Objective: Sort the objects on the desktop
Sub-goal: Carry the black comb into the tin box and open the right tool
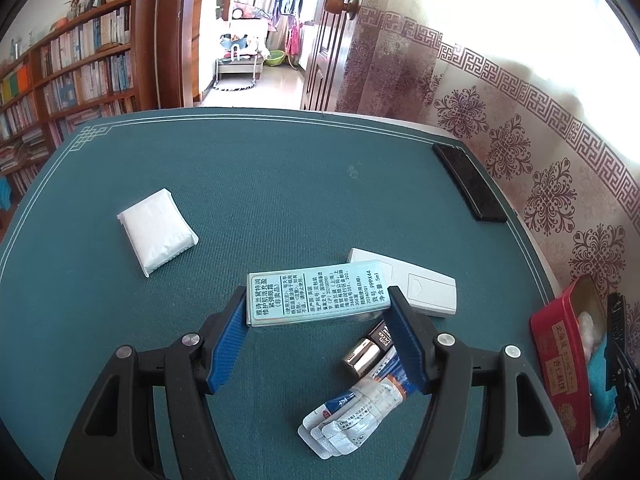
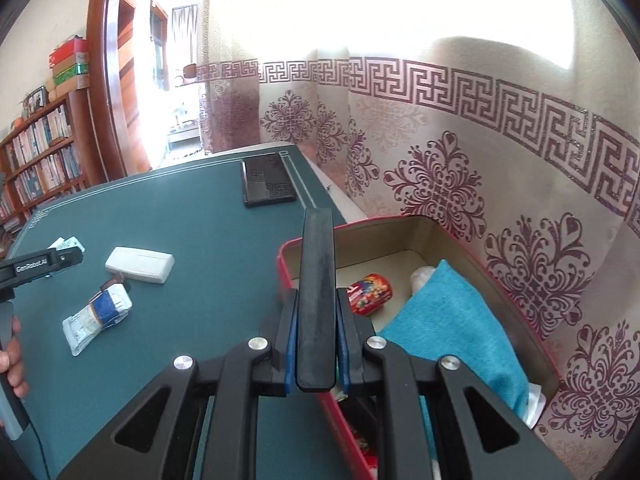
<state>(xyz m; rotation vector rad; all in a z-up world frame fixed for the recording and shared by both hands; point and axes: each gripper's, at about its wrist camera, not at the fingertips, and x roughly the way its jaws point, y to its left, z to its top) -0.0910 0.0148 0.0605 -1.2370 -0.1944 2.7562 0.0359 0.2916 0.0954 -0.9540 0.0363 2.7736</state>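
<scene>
- Left wrist view: our left gripper point(image 1: 318, 322) hangs over the green tabletop point(image 1: 280, 184), jaws open around the near side of a pale blue box point(image 1: 318, 298) without pressing on it. We count one white tissue pack point(image 1: 157, 231) far left, one white remote point(image 1: 404, 282) under the box's right end, one battery point(image 1: 366, 350), one bundle of sachets point(image 1: 352, 420), and one black slab point(image 1: 468, 182) far right.
- For a clean grasp, we judge the jaws should centre on the box's short sides, clear of battery and remote.
- Right wrist view: our right gripper point(image 2: 316, 344) is clamped on one flat black bar point(image 2: 317, 280), held above the near rim of the red tin point(image 2: 472, 236).
- Inside the tin lie one blue cloth point(image 2: 452, 320) and one small red can point(image 2: 370, 294). We would lower the bar into the bare floor left of the cloth before letting go.
</scene>
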